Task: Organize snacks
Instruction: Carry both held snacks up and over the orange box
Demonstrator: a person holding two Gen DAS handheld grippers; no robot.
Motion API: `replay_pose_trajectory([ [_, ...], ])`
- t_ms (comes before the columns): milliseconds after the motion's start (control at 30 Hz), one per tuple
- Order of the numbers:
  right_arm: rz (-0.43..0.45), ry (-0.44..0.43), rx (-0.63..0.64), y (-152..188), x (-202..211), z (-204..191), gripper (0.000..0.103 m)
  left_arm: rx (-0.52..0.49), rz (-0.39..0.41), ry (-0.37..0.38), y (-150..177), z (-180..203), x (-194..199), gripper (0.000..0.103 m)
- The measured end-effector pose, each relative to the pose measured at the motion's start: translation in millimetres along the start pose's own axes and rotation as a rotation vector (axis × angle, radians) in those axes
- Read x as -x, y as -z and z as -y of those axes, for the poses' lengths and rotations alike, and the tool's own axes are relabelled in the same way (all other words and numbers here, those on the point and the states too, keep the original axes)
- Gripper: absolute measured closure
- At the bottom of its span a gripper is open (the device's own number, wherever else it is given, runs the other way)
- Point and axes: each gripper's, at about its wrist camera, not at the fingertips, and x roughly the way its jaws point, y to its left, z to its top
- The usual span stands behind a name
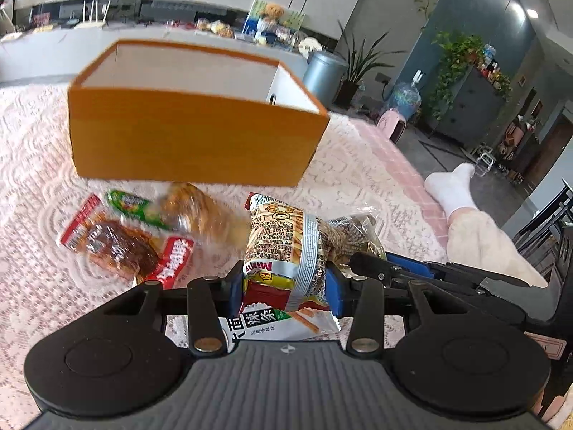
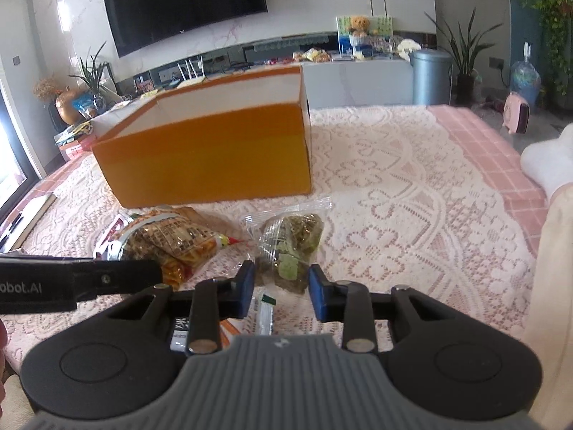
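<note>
Snack packets were pinched in both my grippers, the left gripper point(image 1: 284, 286) clamping a noodle-stick bag point(image 1: 283, 247), the right gripper point(image 2: 282, 285) a clear greenish packet point(image 2: 292, 247), so I judged lifting them over the orange box point(image 1: 189, 136) rim came next.

A lace tablecloth point(image 2: 412, 186), wall television point(image 2: 182, 3), grey bin point(image 2: 429, 75) and 1 teddy bear point(image 2: 359, 23).

An open cardboard box point(image 1: 193, 136), orange outside and white within, stands on a pale pink lace tablecloth point(image 1: 32, 165) patterned with scallops and flowers over a pink checked border. Before it lie a red-and-brown sealed snack packet point(image 1: 118, 247), a green wrapper point(image 1: 136, 206), a beige printed snack bag with a yellow-and-red base point(image 1: 283, 247), and a clear packet of green-brown pieces point(image 2: 290, 247). Blue pads tip the black gripper fingers point(image 2: 318, 294).
</note>
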Motion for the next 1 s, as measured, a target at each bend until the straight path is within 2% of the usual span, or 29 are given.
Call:
replay_pose_trajectory([
  [333, 0.086, -0.015, 0.009, -11, 46, -15, 0.073, 0.009, 0.092, -0.005, -7, 0, 36, 0.053],
  [567, 0.143, -0.039, 0.038, -36, 66, -25, 0.074, -0.012, 0.142, -0.043, -30, -2, 48, 0.053],
  [767, 0.166, -0.062, 0.081, -73, 63, -32, 0.074, -0.017, 0.163, -0.053, -62, -15, 52, 0.053],
  [1000, 0.156, -0.085, 0.125, -120, 37, -42, 0.074, -0.021, 0.140, -0.096, -102, -29, 35, 0.053],
])
